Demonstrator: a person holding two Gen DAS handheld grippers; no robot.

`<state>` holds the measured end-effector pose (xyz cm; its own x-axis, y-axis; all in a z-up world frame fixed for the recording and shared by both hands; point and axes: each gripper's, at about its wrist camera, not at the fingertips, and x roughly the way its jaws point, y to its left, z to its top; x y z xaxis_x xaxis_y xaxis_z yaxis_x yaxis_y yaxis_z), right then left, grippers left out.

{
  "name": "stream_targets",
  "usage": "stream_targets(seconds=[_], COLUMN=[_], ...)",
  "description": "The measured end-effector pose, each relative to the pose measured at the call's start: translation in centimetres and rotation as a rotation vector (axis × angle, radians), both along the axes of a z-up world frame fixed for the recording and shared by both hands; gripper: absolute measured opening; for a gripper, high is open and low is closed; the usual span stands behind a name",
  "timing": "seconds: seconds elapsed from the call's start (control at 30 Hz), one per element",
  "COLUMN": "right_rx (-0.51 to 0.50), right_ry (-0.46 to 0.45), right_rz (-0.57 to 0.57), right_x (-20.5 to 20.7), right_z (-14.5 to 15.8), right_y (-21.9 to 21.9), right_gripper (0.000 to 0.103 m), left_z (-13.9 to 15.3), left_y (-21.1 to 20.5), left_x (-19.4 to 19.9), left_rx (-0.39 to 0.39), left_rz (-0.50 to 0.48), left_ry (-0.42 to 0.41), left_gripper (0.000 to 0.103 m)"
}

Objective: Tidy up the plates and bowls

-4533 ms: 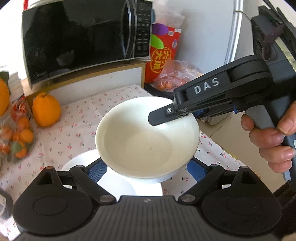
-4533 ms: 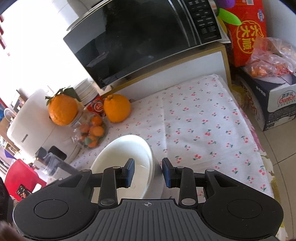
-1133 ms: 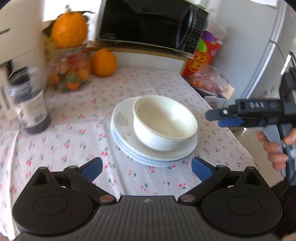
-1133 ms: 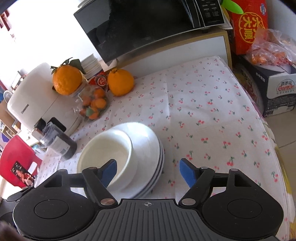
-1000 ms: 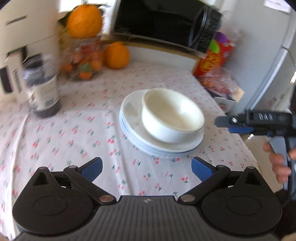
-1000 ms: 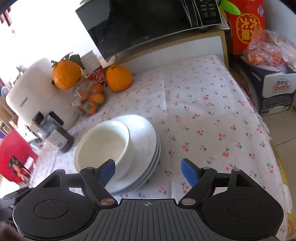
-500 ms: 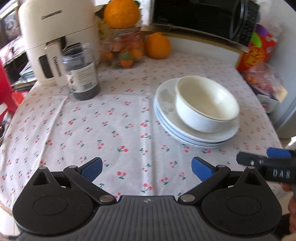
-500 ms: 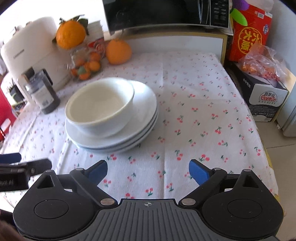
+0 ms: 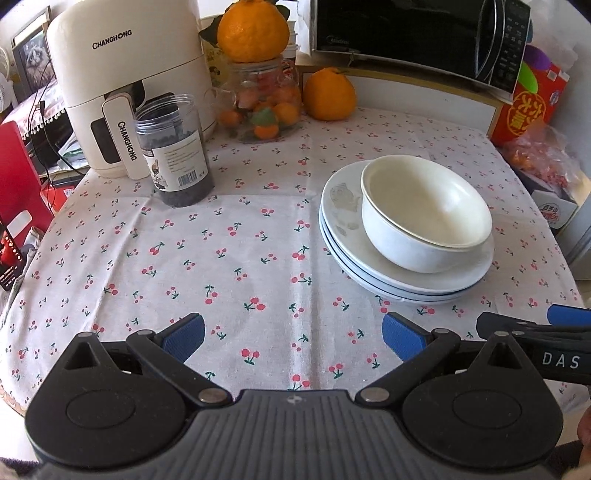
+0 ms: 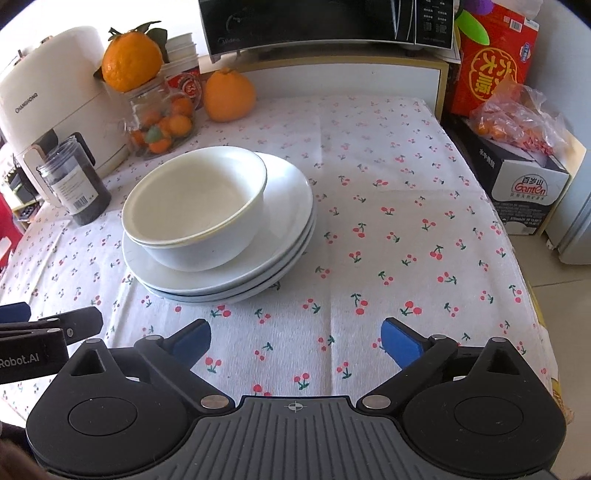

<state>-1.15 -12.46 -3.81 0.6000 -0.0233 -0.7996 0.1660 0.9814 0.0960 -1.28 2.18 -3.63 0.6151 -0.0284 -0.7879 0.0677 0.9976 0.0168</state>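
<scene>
Desk (image 9: 258,236) under a white cloth printed with red cherries. At its 12 o'clock edge a black microwave (image 9: 417,33) on a wooden shelf. Cream air fryer (image 9: 125,92) at 10 o'clock in the left wrist view.

Stack of white plates (image 9: 369,258), blue-edged on the lower ones, sits at 2 o'clock from the left tool (image 9: 293,334); from the right tool (image 10: 295,338) it lies at 11 o'clock (image 10: 288,229). Top plate carries nested white bowls (image 9: 424,218), seated off-centre toward the air-fryer side; two rims show in the right wrist view (image 10: 195,203). Top bowl empty, cream inside, glossy, faint dark line at the lip. Bare part of the top plate shows grey smudges.

Clear jar (image 9: 266,99) at 12 o'clock holds small oranges and something green; a large orange (image 9: 253,29) rests on its mouth. Another orange (image 9: 328,94) stands just beside it on the cloth. Dark-filled plastic jar (image 9: 173,151), labelled, no lid, near the air fryer.

Both tools spread wide, nothing between the blue pads; each sits over bare cloth, apart from the stack.

Against 4.5 s ago: then the bowl was up close between the tools; now it rests on the plates, and both tools have backed well off to the near desk edge.
</scene>
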Motion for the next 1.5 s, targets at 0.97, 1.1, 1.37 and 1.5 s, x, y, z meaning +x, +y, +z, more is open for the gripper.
stream_targets(seconds=[0.97, 1.1, 1.37, 1.5], right_rx=[-0.031, -0.034, -0.037, -0.036], right_ry=[-0.085, -0.083, -0.079, -0.079], right_rz=[-0.022, -0.019, -0.018, -0.017], right_x=[-0.4, -0.4, -0.3, -0.3], right_z=[1.0, 1.0, 0.8, 0.8], right_y=[-0.3, -0.3, -0.1, -0.1], right_gripper=[0.1, 0.1, 0.1, 0.1], left_z=[0.8, 0.8, 0.9, 0.9], left_y=[-0.6, -0.6, -0.5, -0.5], left_x=[0.0, 0.0, 0.0, 0.0], left_rx=[-0.039, -0.036, -0.037, -0.037], left_rz=[-0.052, -0.055, -0.05, -0.052], left_ry=[-0.091, -0.09, -0.087, -0.086], left_gripper=[0.103, 0.103, 0.103, 0.103])
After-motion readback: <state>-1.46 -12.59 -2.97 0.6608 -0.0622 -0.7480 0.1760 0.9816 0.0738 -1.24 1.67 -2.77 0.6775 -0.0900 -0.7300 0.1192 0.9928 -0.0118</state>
